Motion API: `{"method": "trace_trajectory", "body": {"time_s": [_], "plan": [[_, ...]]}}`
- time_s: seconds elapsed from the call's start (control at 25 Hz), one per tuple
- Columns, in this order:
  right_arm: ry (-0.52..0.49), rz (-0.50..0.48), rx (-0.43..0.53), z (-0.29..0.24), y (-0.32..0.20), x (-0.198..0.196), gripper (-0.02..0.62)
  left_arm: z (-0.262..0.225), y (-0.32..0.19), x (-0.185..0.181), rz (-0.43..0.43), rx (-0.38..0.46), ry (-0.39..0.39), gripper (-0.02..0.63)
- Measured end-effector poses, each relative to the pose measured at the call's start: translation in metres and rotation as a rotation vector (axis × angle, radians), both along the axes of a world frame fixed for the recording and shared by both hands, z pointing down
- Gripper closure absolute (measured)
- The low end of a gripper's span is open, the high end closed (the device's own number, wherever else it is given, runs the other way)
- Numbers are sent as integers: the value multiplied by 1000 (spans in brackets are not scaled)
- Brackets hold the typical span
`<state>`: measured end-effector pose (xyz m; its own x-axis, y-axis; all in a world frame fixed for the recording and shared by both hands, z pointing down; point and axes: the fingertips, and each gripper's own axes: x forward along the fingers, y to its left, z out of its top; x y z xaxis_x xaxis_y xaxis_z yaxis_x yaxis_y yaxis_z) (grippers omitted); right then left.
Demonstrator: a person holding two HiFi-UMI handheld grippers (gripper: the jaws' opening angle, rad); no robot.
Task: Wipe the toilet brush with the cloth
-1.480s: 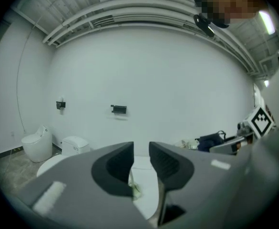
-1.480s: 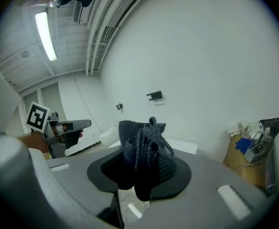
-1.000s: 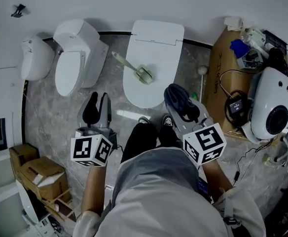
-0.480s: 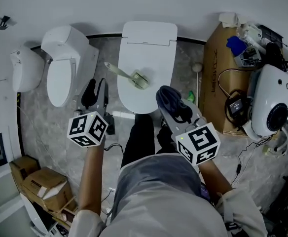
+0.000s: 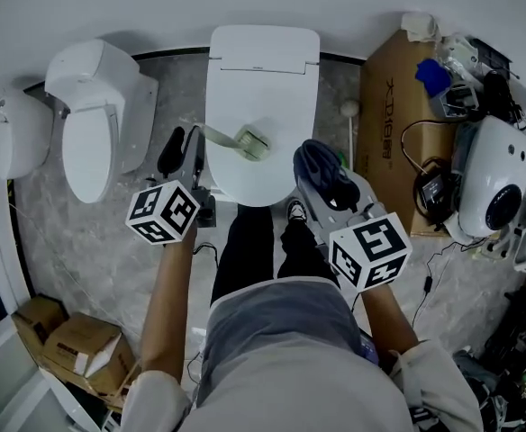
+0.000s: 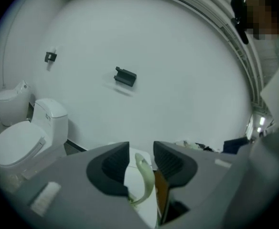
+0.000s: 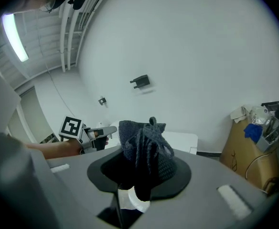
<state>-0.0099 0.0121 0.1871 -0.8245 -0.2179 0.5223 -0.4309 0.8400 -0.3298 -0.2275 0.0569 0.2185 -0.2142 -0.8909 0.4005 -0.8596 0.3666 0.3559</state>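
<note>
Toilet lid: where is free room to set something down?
Free: the lid behind the brush, and the floor between the two toilets. Crowded: the lid's front, at the right gripper and its cloth; the cardboard box.

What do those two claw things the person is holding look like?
Both are grey plastic with two black padded jaws. The left claw and the right claw each carry a white cube printed with black square markers. The person's arms come out of light grey sleeves.
</note>
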Motion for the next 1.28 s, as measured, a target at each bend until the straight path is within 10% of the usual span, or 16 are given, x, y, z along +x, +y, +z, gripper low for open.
{"method": "trace_trajectory", "body": {"time_s": [0.44,1.28], "plan": [[20,21,-63,39,-20,-47,482,38,-32,-2,117,70,85,606],[-173,-136,-249,121,-23,-102,483,41,-29,5,-16,136,1,606]]}}
